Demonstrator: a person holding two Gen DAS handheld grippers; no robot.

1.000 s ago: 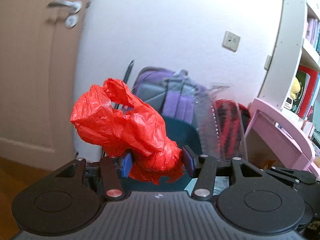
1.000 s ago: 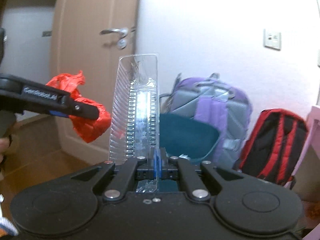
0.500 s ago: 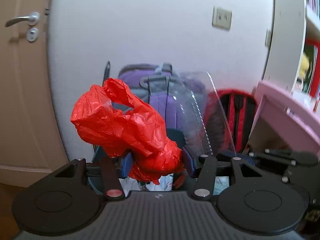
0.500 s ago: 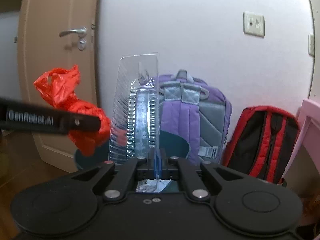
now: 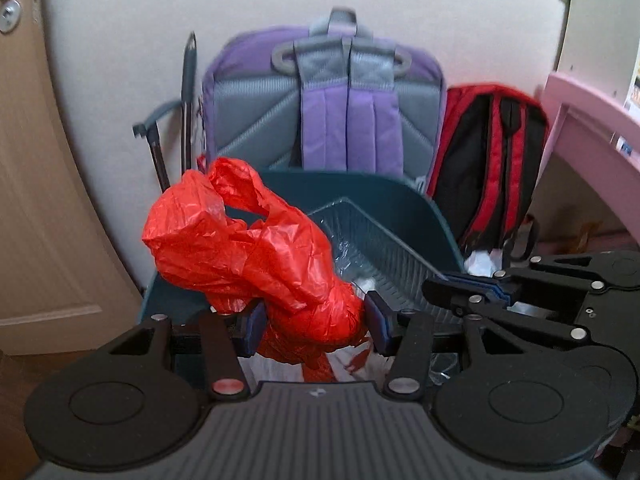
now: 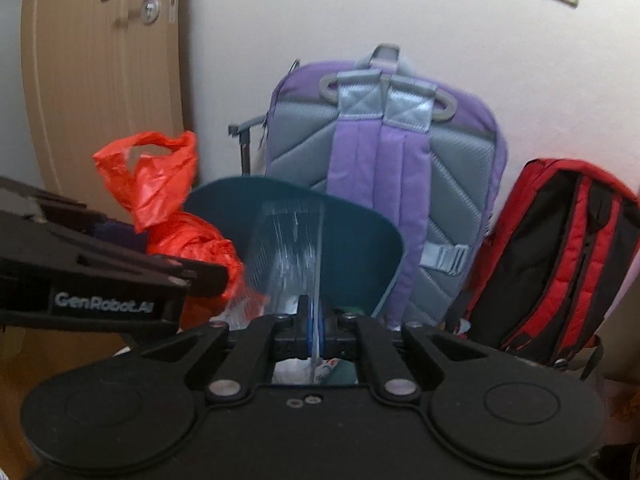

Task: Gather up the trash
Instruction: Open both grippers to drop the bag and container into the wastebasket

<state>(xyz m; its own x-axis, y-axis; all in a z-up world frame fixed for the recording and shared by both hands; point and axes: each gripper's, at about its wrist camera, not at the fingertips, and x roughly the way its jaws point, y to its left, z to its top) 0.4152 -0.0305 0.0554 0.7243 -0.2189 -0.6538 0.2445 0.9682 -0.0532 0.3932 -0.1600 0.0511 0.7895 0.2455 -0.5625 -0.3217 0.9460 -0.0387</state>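
While the left gripper (image 5: 314, 322) pinches a crumpled red plastic bag (image 5: 256, 256) between its blue pads, the left wrist view looks down over the near rim of a dark teal bin (image 5: 400, 204). White scraps lie inside the bin. To the right, the right gripper (image 5: 452, 292) holds a clear ribbed plastic package (image 5: 372, 248) slanting over the bin's mouth. A purple backpack (image 5: 320, 104) and a red-and-black backpack (image 5: 492, 168) lean against the wall behind.

From the right wrist view, the right gripper (image 6: 314, 330) is pressed together on the clear package (image 6: 288, 248), which stands up before the bin (image 6: 360, 248). At the left, the bag (image 6: 160, 200) bulges from the left gripper (image 6: 192, 276), beside the bin's left rim.
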